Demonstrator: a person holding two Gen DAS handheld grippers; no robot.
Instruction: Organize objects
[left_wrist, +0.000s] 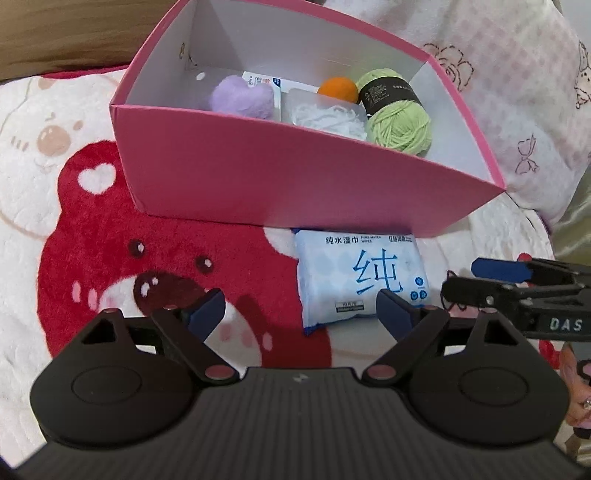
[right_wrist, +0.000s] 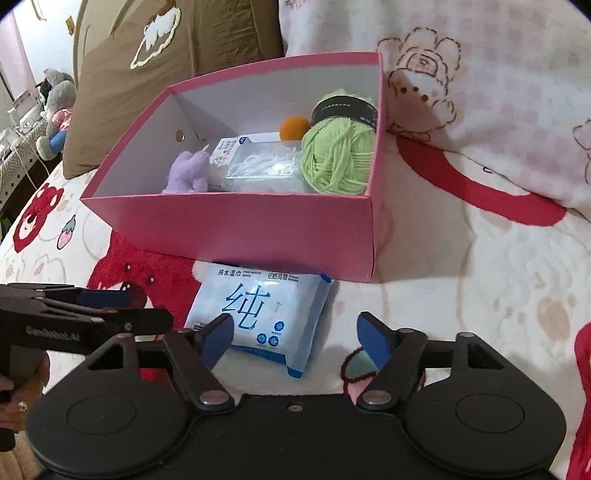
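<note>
Both tongs spread wide and empty: left tongs (left_wrist: 301, 314), right tongs (right_wrist: 295, 338). Wipes pack (right_wrist: 258, 317) lies flat on the bed (right_wrist: 480, 295), touching the pink box (right_wrist: 229, 229), between the right fingers. Yarn (right_wrist: 338, 158) sits inside the box.

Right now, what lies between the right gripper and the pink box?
Only the blue-and-white wet wipes pack, flat on the blanket before the pink cardboard box, in the right wrist view.

Both wrist views look forward and down, close, sharing the pink box (left_wrist: 258, 177) and wipes pack (right_wrist: 258, 317).
</note>
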